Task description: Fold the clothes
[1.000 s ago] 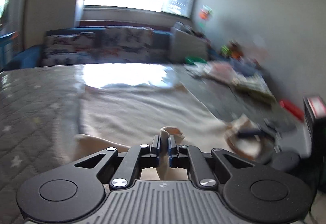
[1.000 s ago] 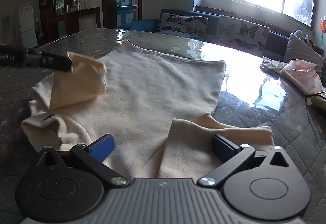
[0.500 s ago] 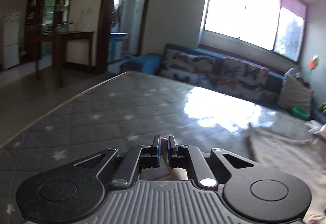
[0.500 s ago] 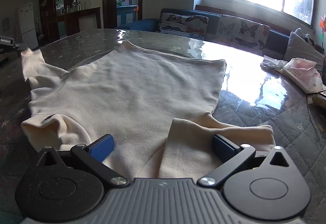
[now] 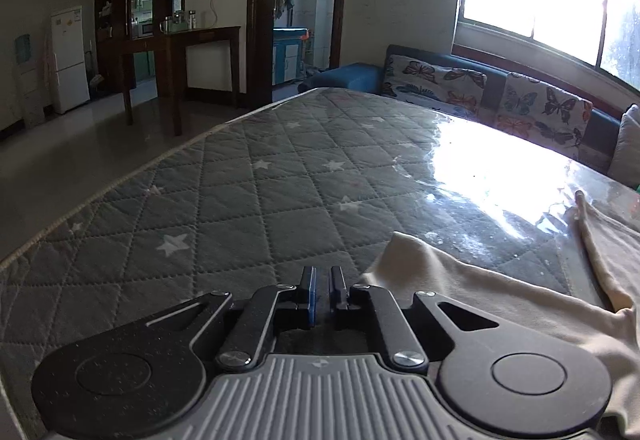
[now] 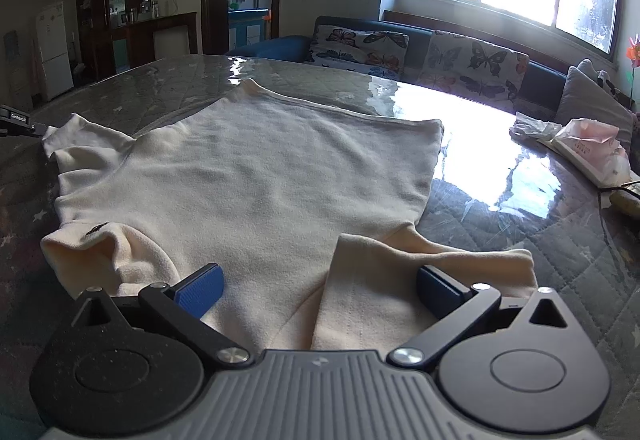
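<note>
A cream long-sleeved shirt lies flat on the grey quilted table, collar toward me. My right gripper hovers open just over the near sleeve, its blue pads wide apart and gripping nothing. The far sleeve stretches out to the left. My left gripper sits shut right beside that sleeve's cuff; no cloth shows between its pads. In the right wrist view the left gripper appears at the far left edge, its tip next to the cuff.
The table's left edge drops to open floor. A tissue pack and a pink bag lie at the table's right side. A sofa with butterfly cushions stands behind, under the window.
The left gripper carried the far sleeve off the shirt's body and out to the left, where it now lies spread; the cloth no longer shows between its pads. The right gripper has not moved.
</note>
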